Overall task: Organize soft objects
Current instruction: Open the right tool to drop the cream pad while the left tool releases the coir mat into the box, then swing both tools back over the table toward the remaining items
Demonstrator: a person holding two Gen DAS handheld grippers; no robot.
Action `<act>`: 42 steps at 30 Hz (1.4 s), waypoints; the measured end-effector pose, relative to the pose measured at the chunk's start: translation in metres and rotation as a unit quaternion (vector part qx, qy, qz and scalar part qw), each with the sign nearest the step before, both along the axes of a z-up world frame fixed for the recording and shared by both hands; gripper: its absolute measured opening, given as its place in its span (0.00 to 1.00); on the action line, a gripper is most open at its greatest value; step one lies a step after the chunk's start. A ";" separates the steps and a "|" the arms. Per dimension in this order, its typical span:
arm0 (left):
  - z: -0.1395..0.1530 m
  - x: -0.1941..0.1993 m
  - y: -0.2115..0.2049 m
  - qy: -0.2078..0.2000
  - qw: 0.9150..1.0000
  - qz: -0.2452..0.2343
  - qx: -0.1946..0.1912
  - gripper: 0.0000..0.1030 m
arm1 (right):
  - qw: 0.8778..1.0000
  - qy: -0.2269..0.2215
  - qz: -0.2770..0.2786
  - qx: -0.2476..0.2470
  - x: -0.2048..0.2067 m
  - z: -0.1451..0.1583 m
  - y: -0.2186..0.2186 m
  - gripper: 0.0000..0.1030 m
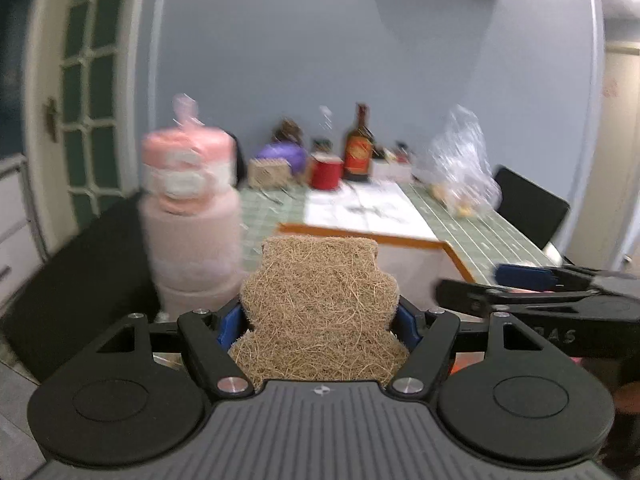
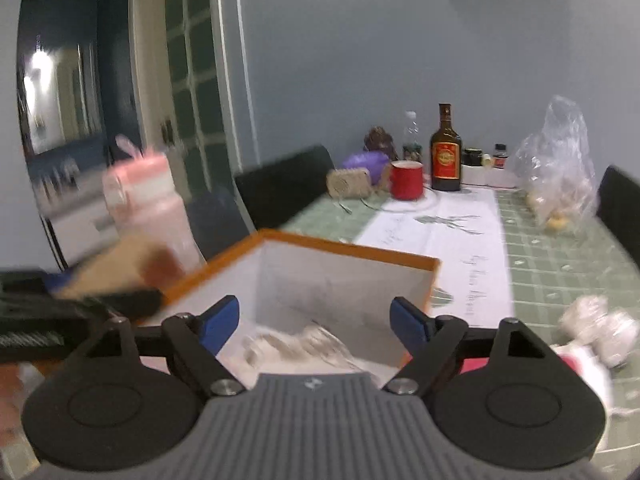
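Observation:
My left gripper (image 1: 320,320) is shut on a tan, coarse fibre pad (image 1: 320,288), its blue pads pressing the pad's narrow waist. The pad stands upright before a white box with an orange rim (image 1: 404,241). My right gripper (image 2: 316,320) is open over that box (image 2: 348,254), with nothing between its fingers. A blurred whitish soft thing (image 2: 296,346) lies in the box below it. The right gripper (image 1: 472,282) also shows at the right of the left wrist view. At the left of the right wrist view the fibre pad (image 2: 120,264) appears blurred.
A tall pink wrapped stack of rolls (image 1: 188,208) stands left of the box. On the green checked table (image 2: 560,264) are a brown bottle (image 2: 445,156), a red mug (image 2: 406,180), a clear plastic bag (image 2: 560,172) and a white soft bundle (image 2: 600,326). Black chairs (image 2: 288,188) flank the table.

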State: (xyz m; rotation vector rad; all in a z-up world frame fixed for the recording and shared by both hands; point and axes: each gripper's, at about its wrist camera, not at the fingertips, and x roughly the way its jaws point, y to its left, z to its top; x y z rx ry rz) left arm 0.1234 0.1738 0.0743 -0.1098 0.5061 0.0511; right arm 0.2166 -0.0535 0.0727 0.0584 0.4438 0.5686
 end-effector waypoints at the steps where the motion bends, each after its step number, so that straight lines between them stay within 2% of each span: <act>1: -0.002 0.004 0.002 0.009 1.000 -0.002 -0.012 0.81 | 1.000 -0.007 0.006 -0.003 0.003 -0.006 0.002 0.79; 3: -0.006 0.016 0.005 0.035 0.999 0.004 -0.016 0.81 | 1.000 -0.007 0.013 -0.022 0.005 -0.015 0.002 0.79; 6: -0.012 0.027 0.003 0.045 0.999 0.020 0.009 0.81 | 1.000 -0.007 0.006 0.014 0.010 -0.029 -0.008 0.77; 9: -0.015 0.038 0.002 0.048 0.998 0.035 0.021 0.81 | 0.999 0.000 0.011 0.032 0.010 -0.030 -0.014 0.77; 12: -0.018 0.045 0.000 0.047 0.997 0.037 0.041 0.81 | 1.000 -0.013 0.014 0.013 0.005 -0.032 -0.008 0.77; 15: -0.021 0.051 -0.001 0.052 0.997 0.035 0.038 0.82 | 0.999 -0.030 0.015 -0.016 -0.001 -0.034 -0.002 0.77; 17: -0.021 0.053 -0.002 0.043 0.998 0.031 0.040 0.87 | 0.999 -0.032 0.013 -0.019 -0.001 -0.034 -0.001 0.77; 18: -0.020 0.052 -0.001 0.038 0.998 0.029 0.030 0.89 | 0.999 -0.032 0.013 -0.017 -0.002 -0.034 -0.002 0.77; 20: -0.019 0.047 0.006 0.028 0.999 0.037 -0.006 1.00 | 0.999 -0.032 0.011 -0.016 -0.002 -0.035 -0.002 0.77; 23: -0.016 0.038 0.016 0.007 0.997 0.057 -0.060 1.00 | 0.999 -0.033 0.011 -0.019 -0.002 -0.035 -0.002 0.77; 27: -0.010 0.034 0.026 0.012 0.994 0.060 -0.089 1.00 | 0.999 -0.034 0.010 -0.021 -0.002 -0.035 -0.002 0.77; 29: -0.007 0.031 0.027 0.007 0.995 0.063 -0.081 1.00 | 0.999 -0.035 0.010 -0.021 -0.002 -0.035 -0.001 0.77; 32: -0.002 0.026 0.022 0.005 0.999 0.034 -0.037 1.00 | 0.999 -0.035 0.009 -0.020 -0.002 -0.035 -0.001 0.77; 38: 0.006 0.011 0.007 -0.007 0.999 0.044 0.015 1.00 | 0.999 -0.031 0.010 -0.018 -0.003 -0.035 -0.001 0.77; 42: 0.017 -0.004 0.001 -0.036 0.998 0.055 0.016 1.00 | 0.999 -0.018 0.026 -0.012 -0.002 -0.033 -0.004 0.77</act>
